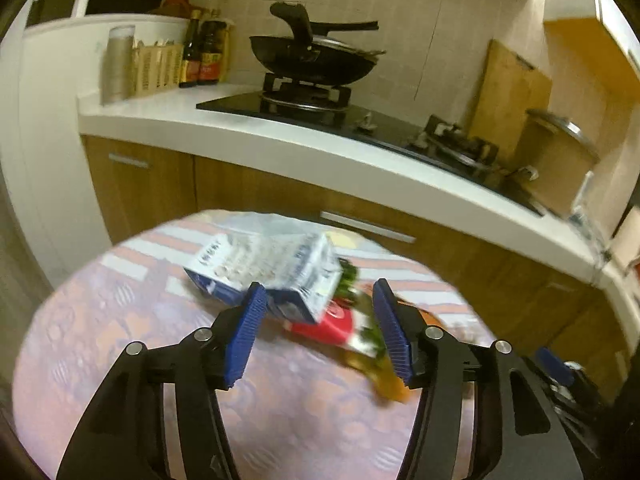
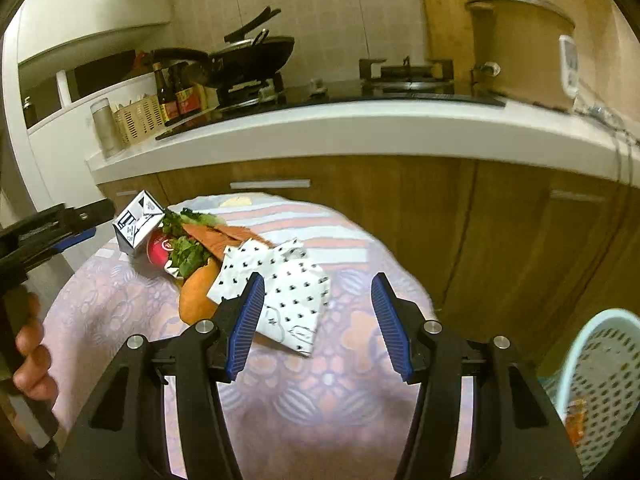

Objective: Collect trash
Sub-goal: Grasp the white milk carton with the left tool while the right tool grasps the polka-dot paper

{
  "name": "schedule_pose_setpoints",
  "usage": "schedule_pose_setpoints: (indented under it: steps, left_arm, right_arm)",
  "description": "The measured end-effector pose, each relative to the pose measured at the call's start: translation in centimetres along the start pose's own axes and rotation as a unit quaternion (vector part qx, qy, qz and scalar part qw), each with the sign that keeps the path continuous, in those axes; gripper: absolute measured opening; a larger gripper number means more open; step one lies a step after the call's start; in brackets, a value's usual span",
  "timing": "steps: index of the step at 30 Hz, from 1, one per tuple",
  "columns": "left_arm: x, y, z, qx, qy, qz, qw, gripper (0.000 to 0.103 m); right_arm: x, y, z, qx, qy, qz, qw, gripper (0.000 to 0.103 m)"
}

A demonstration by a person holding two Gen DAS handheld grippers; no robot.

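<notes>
Nearest, my right gripper point(image 2: 318, 326), black-armed with ribbed blue pads, stands about half open and empty, aimed down at the round table under a lilac-and-peach patterned cloth point(image 2: 328, 384); I judge this spread suits the flat, creased white paper wrapper with black dots point(image 2: 294, 300) lying just ahead of its pads. My left gripper point(image 1: 318, 330), of the same build, also stands part-open with nothing clamped; the blue-and-white rectangular drink carton point(image 1: 266, 270) lies just beyond its fingertips, tilted, resting on the other scraps.

Mid-field, the trash sits heaped at the table's far side: under and beside the carton, a glossy red round-faced package point(image 2: 160, 250), limp green leaves point(image 2: 186, 254), a folded orange-brown sheet point(image 2: 224, 236) and a smooth orange rounded piece point(image 2: 198, 294), all touching. Piled so, I judge they can be taken one at a time, the carton first.

At my lower right stands a pale blue perforated plastic basket point(image 2: 600, 364), holding an orange scrap, probably the receptacle.

Farthest, the white counter edge point(image 2: 360, 132) carries a black wok on a gas hob point(image 1: 316, 60), dark sauce bottles point(image 1: 202, 54) and a tan lidded cooker point(image 2: 520, 48).
</notes>
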State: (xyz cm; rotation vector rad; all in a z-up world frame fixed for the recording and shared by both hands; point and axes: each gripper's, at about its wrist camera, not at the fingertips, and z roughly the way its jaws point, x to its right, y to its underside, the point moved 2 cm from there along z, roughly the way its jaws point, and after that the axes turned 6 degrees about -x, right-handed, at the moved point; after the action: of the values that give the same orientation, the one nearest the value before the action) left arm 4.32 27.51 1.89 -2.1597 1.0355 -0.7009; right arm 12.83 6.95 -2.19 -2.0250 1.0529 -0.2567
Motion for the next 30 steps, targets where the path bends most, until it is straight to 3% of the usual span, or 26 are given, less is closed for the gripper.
schedule_pose_setpoints:
  steps: [7,19,22,26,27,30]
  left_arm:
    - [-2.2,-0.1,3.7,-0.038,-0.027,-0.005,0.9989,0.057]
    - [-10.3,4.0,1.2,-0.075,-0.06,-0.066,0.9932,0.055]
    - [-10.9,4.5,0.6,-0.078,-0.04,-0.081,0.9928,0.056]
    - [-10.3,4.0,0.7,-0.076,0.008,-0.103,0.9917,0.072]
    - [-10.2,3.8,0.9,-0.075,0.006,-0.107,0.9914,0.078]
    - [-10.0,2.8,2.5,-0.077,-0.021,-0.11,0.9908,0.079]
  right_arm:
    - [-0.5,1.0,1.9,-0.02,-0.002,-0.004,1.0,0.052]
    - [-0.3,1.2,1.7,-0.016,-0.01,-0.002,1.0,0.052]
    - [-0.4,1.3,1.6,-0.015,-0.007,-0.005,1.0,0.052]
    - [-0.8,1.2,1.2,-0.01,0.001,-0.011,1.0,0.052]
    - [-1.0,1.2,1.0,-0.008,0.003,-0.015,1.0,0.052]
    - [-1.5,0.9,0.1,-0.002,0.001,-0.021,1.0,0.053]
